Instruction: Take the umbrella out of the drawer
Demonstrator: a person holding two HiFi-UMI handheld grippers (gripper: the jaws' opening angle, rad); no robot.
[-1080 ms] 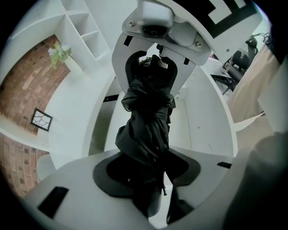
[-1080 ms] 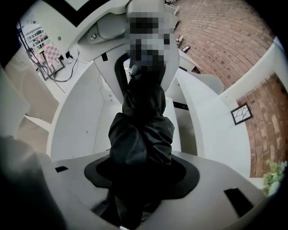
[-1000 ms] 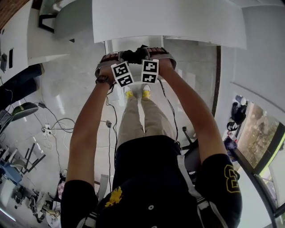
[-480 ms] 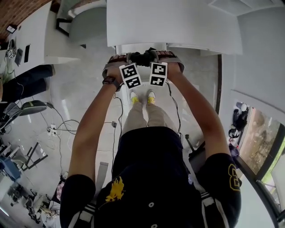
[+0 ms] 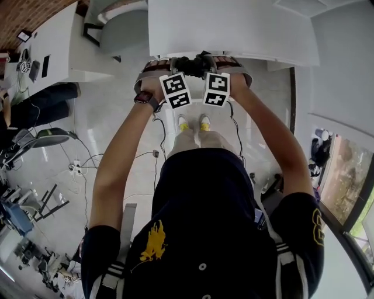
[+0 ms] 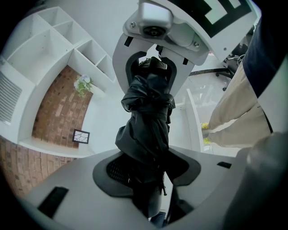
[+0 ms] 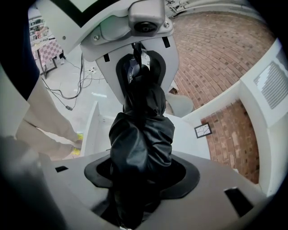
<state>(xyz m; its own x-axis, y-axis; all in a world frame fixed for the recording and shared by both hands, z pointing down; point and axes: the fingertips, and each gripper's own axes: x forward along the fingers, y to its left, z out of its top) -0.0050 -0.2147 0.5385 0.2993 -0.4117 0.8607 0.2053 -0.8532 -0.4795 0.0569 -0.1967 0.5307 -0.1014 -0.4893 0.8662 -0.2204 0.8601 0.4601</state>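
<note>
A black folded umbrella (image 5: 190,63) hangs level between my two grippers, in front of the white tabletop (image 5: 234,29). My left gripper (image 5: 170,71) is shut on one end of it and my right gripper (image 5: 220,69) on the other, so the two face each other. In the left gripper view the umbrella (image 6: 146,117) runs from my left gripper (image 6: 150,182) up into the opposite gripper's jaws. In the right gripper view the umbrella (image 7: 141,134) fills my right gripper (image 7: 135,184). Below stands the open white drawer (image 6: 194,117), whose wall (image 7: 91,130) lies beside the person's yellow shoes.
A white desk (image 5: 52,58) with small items stands at the left, a grey chair (image 5: 111,17) behind it. Cables and a power strip (image 5: 76,169) lie on the shiny floor. White shelves and a brick wall (image 6: 58,103) are behind. A window (image 5: 345,175) is at the right.
Both grippers have risen together with the umbrella held between them, away from the drawer. Their grip looks unchanged.
</note>
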